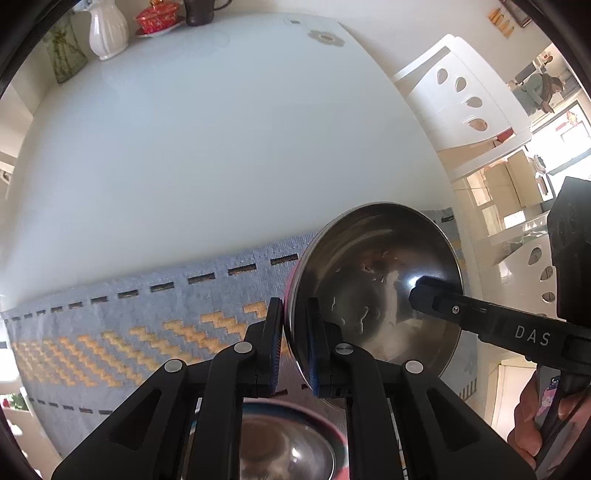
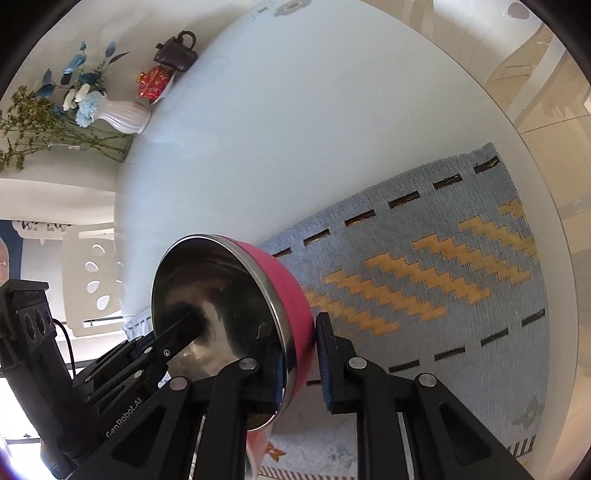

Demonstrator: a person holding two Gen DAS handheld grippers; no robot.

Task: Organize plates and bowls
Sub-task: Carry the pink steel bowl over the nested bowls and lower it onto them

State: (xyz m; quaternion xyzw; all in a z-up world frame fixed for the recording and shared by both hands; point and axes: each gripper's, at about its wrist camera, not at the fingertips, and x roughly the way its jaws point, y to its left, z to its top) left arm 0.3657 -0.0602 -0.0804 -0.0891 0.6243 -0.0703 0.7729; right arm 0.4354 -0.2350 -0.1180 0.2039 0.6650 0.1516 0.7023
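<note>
Two grippers, one pink bowl (image 2: 236,317) tilted above the mat.
Your left gripper (image 1: 295,345) has its jaws clamped on the bowl's rim; your right gripper (image 2: 301,360) pinches the opposite rim the same way. Below lies the blue woven mat (image 2: 443,266) on the white desk (image 1: 221,147), with a second bowl (image 1: 288,446) underneath.

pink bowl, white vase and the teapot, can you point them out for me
pink bowl (image 2: 286,291): right wrist view, on its pink outer wall.
white vase (image 1: 108,31): left wrist view, on its ribbed body.
teapot (image 2: 176,55): right wrist view, on its dark brown body.
</note>
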